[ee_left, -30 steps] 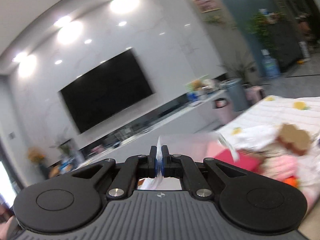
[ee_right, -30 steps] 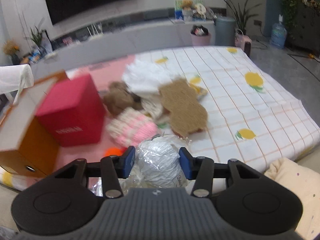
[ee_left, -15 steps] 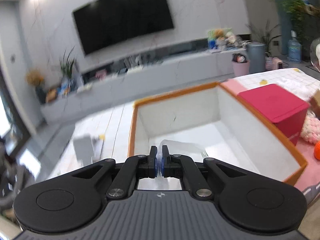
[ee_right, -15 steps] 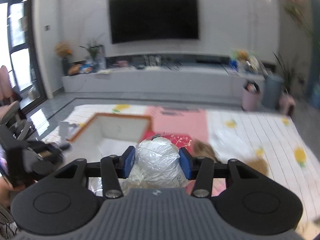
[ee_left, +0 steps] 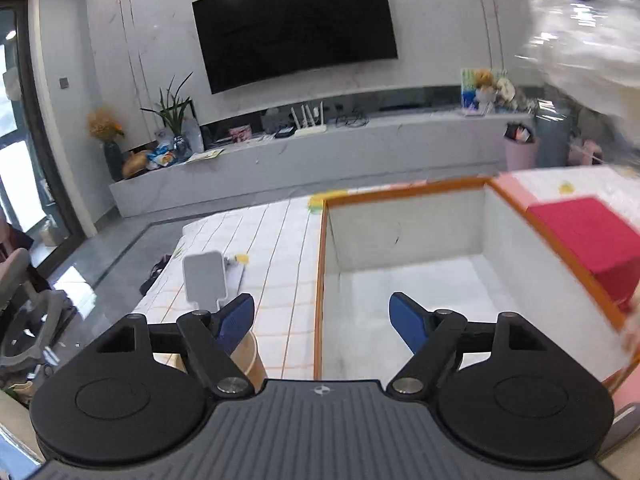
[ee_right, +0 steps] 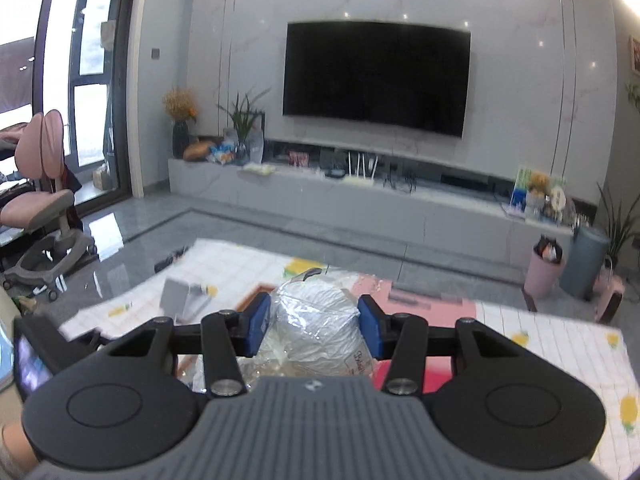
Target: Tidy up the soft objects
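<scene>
My left gripper is open and empty, low over the near left corner of an orange-rimmed box with white walls. My right gripper is shut on a white soft object wrapped in clear plastic, held high. The same wrapped bundle shows at the top right of the left wrist view, above the box. The thin white item that my left gripper held is not visible in the box from here.
A red box stands right of the orange box on a pink mat. A grey phone stand and a paper cup sit on the checked cloth to the left. A TV wall lies beyond.
My left gripper has opened and let go of the thin white item. My right gripper has carried the wrapped bundle up and left, toward the box.
</scene>
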Tool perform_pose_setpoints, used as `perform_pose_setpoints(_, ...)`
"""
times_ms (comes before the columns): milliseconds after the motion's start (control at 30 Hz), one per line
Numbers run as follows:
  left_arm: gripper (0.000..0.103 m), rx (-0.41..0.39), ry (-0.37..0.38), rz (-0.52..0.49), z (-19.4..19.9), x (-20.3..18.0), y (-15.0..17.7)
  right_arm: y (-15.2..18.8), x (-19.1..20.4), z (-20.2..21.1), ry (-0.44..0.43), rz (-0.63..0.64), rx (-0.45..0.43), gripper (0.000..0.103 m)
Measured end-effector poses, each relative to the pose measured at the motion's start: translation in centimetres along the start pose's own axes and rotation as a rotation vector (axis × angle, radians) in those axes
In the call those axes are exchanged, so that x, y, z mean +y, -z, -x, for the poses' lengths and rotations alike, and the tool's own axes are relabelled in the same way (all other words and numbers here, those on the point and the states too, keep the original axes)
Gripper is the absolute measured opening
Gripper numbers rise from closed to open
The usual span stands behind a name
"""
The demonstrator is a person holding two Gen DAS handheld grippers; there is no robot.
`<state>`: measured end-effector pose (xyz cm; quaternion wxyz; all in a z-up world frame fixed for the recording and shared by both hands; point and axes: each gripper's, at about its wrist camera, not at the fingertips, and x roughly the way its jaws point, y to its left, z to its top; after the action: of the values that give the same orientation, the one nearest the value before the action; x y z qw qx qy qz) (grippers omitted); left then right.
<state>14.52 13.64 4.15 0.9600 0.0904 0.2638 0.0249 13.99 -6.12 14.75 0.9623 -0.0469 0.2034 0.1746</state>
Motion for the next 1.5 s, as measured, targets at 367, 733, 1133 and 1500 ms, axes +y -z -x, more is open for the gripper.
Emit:
perform_pose_setpoints(367, 0.091, 0.023, -0.074, 0.191, 0.6, 6.6, -2.0, -7.5, 2.7, 0.0, -0.010, 0.011, -0.153, 0.049)
perform_pose_setpoints(733, 0.090, 0.020, -0.124, 0.219, 0.3, 9.4, -2.4, 1.6, 6.5, -11.4, -0.105, 0.061, 0.122, 0.049)
perform_pose_setpoints(1133, 0.090, 0.095, -0.106, 0.234, -1.2, 9.4, -1.3, 8.4, 8.6, -20.4, -0.111, 0.198, 0.447, 0.048)
perform_pose_setpoints(1500, 0.090, 0.100, -0.092, 0.232, -1.2, 9.2, -1.1, 10.9, 11.1, -24.5, -0.219, 0.372, 0.604, 0.048)
